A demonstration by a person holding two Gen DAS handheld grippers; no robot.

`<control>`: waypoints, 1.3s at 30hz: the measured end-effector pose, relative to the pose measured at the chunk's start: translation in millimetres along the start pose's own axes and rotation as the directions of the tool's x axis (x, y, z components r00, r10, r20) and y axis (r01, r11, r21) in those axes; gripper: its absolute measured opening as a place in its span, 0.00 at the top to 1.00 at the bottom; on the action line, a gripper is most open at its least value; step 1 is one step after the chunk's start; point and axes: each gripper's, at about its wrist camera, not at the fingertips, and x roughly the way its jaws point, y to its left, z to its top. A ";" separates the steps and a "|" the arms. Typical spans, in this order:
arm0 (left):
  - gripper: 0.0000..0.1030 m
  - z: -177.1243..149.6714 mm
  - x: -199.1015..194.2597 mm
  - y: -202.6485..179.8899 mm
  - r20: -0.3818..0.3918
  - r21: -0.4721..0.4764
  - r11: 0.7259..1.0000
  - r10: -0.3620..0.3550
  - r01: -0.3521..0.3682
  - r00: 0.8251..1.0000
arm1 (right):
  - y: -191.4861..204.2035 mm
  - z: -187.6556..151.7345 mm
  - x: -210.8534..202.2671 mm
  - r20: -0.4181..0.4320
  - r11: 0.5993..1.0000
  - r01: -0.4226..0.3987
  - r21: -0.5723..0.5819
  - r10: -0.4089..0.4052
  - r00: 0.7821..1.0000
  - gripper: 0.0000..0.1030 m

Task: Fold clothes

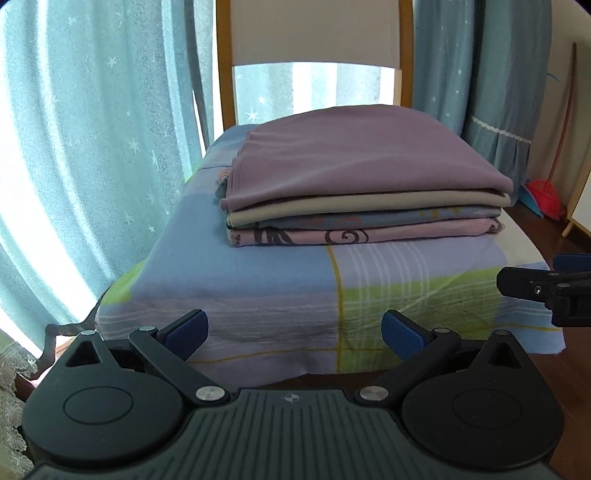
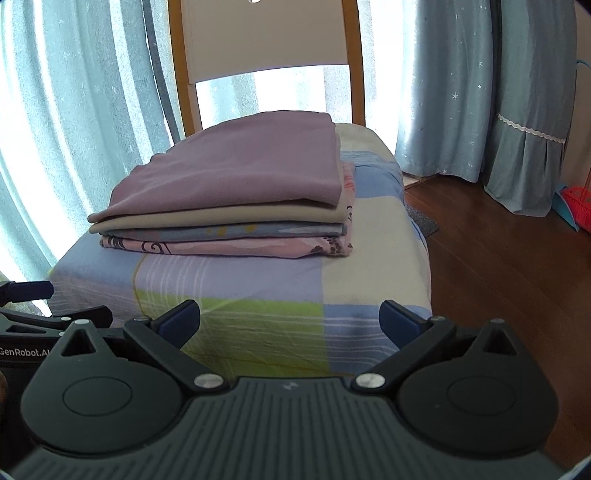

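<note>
A neat stack of folded clothes sits on a chair seat draped with a checked blue, green and lilac cloth [image 1: 258,273] [image 2: 258,291]. On top lies a mauve garment [image 1: 354,158] [image 2: 243,170], under it a beige one [image 1: 369,208] [image 2: 221,216], then a blue patterned one [image 1: 369,218] and a pink one with dark swirls [image 1: 332,236] [image 2: 240,247]. My left gripper [image 1: 294,334] hangs open in front of the seat's edge, holding nothing. My right gripper [image 2: 290,321] is open too, level with it; its tips show at the right of the left wrist view [image 1: 546,288].
The wooden chair back [image 1: 314,33] [image 2: 266,37] rises behind the stack. Teal star-print curtains [image 1: 92,147] [image 2: 461,92] hang behind. Dark wood floor [image 2: 517,277] spreads to the right, with a small grey mat [image 2: 424,221] and a red object [image 2: 576,206] near the curtain.
</note>
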 end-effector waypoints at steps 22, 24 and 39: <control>0.00 -0.1 8.8 -11.3 -0.008 0.043 0.999 0.009 -0.009 1.000 | -3.3 -5.8 9.9 -0.021 1.000 0.005 0.015 -0.005 1.000 0.01; 0.00 0.8 9.4 -11.0 -0.008 0.041 0.999 0.012 -0.012 1.000 | -3.3 -5.8 9.8 -0.020 1.000 0.003 0.015 -0.003 1.000 0.01; 0.00 1.7 9.8 -13.5 -0.005 0.051 0.999 0.020 -0.020 1.000 | -3.2 -5.1 6.5 -0.009 1.000 -0.002 0.016 0.002 1.000 0.01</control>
